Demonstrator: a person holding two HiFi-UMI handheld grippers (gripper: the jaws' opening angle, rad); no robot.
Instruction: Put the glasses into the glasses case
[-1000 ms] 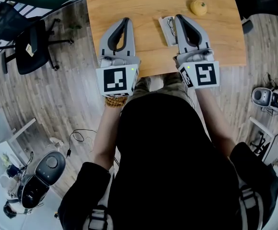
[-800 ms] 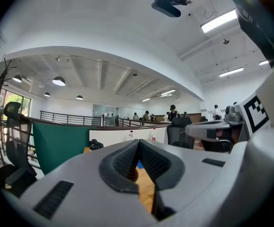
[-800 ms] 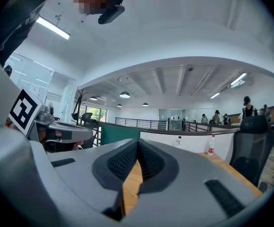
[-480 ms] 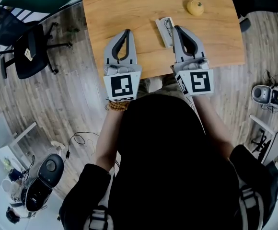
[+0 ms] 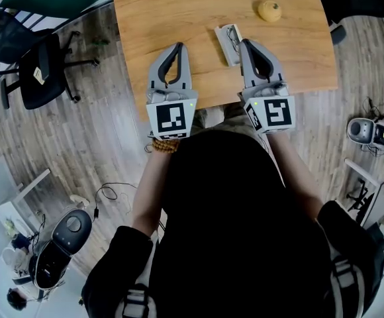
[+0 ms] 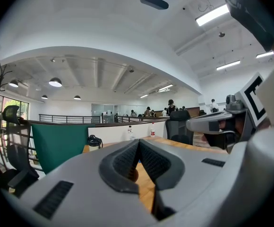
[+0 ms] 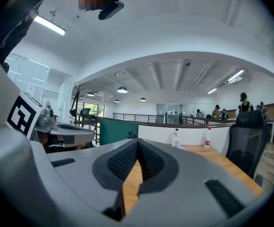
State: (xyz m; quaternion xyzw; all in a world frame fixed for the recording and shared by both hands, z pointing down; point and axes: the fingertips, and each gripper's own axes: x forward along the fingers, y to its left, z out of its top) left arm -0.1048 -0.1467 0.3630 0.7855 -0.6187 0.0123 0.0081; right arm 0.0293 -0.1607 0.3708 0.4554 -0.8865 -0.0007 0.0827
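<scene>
left claw (image 5: 173, 46) shut, empty | right claw (image 5: 247, 42) shut, empty | glasses (image 5: 234, 39) lie on pale case (image 5: 225, 50) just left of right claw tip — seated or merely resting, can't tell | any touch there: slow, frame not lenses

Side by side over the near edge of the table (image 5: 198, 18), apart: left gripper (image 5: 175, 46) and right gripper (image 5: 247, 43). Just left of the right gripper's tip, between the two: glasses case (image 5: 228, 55), glasses (image 5: 234, 37) lying on it. Ahead and right of the right gripper: small round object (image 5: 269, 10). Well left of the left gripper, on the floor: chair (image 5: 36, 71).
</scene>
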